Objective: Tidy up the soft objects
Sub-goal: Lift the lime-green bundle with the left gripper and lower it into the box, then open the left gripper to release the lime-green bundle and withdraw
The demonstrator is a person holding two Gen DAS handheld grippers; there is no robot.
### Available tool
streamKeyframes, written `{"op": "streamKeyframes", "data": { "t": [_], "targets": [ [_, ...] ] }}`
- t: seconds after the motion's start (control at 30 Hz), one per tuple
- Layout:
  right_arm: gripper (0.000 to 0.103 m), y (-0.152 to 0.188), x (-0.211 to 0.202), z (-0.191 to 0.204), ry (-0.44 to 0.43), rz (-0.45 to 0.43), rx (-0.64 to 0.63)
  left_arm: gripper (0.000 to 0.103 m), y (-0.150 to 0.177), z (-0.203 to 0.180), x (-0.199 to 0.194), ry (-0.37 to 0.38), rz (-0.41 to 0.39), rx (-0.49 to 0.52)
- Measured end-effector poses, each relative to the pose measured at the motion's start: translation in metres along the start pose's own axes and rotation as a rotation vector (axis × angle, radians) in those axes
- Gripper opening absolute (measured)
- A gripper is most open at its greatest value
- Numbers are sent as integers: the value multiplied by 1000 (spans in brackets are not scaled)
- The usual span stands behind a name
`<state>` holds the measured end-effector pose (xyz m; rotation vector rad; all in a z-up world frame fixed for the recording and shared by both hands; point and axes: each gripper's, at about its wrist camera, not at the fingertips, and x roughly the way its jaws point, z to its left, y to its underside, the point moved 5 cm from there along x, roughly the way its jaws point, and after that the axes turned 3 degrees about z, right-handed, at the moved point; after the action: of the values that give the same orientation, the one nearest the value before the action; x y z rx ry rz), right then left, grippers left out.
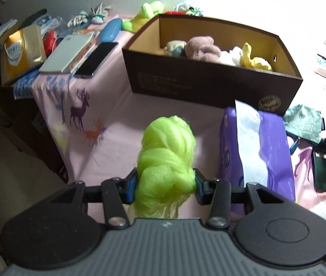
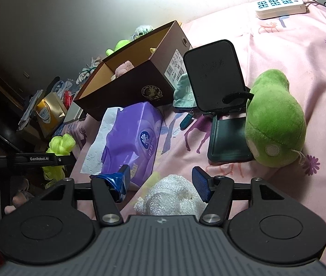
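In the left wrist view, the left gripper [image 1: 165, 187] sits at the lower centre of the frame with its jaws clenched on a lime-green mesh pouf [image 1: 166, 158], which bulges up between the blue pads and hangs above the pink deer-print cloth [image 1: 107, 105]. Beyond it, in the upper middle of the frame, stands an open dark brown box [image 1: 208, 85] holding a pink plush [image 1: 202, 48], a yellow plush [image 1: 253, 57] and some white soft pieces. Just to the right of the pouf lies a purple tissue pack [image 1: 275, 142] with a white sheet pulled out of its top. In the upper left, a dark phone [image 1: 96, 58] and a white book [image 1: 67, 54] rest on the cloth, with a gold bag [image 1: 21, 53] further left. In the right wrist view, the right gripper [image 2: 161, 185] is at the lower centre with its jaws spread wide, and a white mesh pouf [image 2: 174, 197] lies on the cloth between them; whether the pads touch it cannot be told. A green plush toy [image 2: 275, 119] lies at the right of the frame, just beside a black phone stand [image 2: 215, 78]. A white power strip [image 2: 280, 5] sits in the upper right corner.
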<state>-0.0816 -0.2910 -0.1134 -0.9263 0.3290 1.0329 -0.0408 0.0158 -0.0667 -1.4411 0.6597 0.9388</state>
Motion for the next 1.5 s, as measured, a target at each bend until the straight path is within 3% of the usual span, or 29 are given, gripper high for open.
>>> {"op": "streamKeyframes", "data": {
  "t": [0.4,0.67,0.93,1.17,1.2,1.27,1.5],
  "targets": [
    [45,-12,-3,4,122,-107,115,47,-112,9,14,70,-150,91],
    [45,-13,-5,10,204,-187,184,47,-174,-1,54,116,-166,139],
    [45,-9,-2,14,266,-224,248,48,-191,1,113,117,-72,153],
    [45,-8,3,22,286,-226,248,51,-192,5,141,112,-37,162],
    [45,-8,4,23,286,-226,247,51,-191,6,142,112,-38,161],
    [45,-8,4,25,288,-226,245,62,-190,8,143,101,-48,171],
    [45,-9,11,29,275,-216,236,72,-184,10,123,90,-90,192]
  ]
}}
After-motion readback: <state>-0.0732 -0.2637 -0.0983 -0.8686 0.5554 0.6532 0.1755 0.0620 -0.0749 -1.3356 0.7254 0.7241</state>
